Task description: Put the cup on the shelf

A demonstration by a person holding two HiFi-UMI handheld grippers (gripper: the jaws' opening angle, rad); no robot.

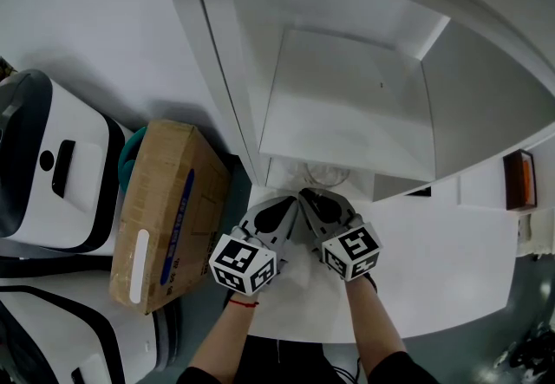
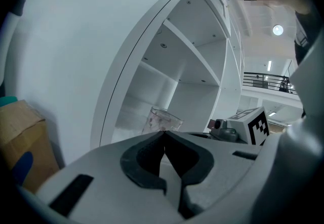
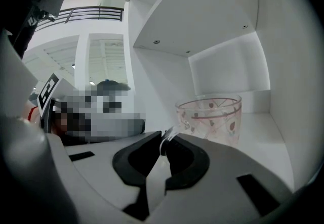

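Observation:
A clear glass cup (image 1: 325,174) with small pink marks stands upright in the bottom compartment of the white shelf unit (image 1: 347,105). From the head view it is half hidden under the shelf board above it. The cup (image 2: 164,119) shows just beyond my left gripper (image 2: 164,135), whose jaws meet at the tips with nothing between them. My right gripper (image 3: 163,139) is also shut and empty, a short way in front of the cup (image 3: 210,117). Both grippers (image 1: 293,200) (image 1: 307,197) sit side by side at the shelf's front, tips almost touching.
A cardboard box (image 1: 165,213) lies left of the shelf, with white machines (image 1: 52,174) beyond it. The white tabletop (image 1: 434,261) runs to the right. An orange item (image 1: 519,180) sits at the far right edge. Higher shelf compartments (image 2: 195,61) stand above.

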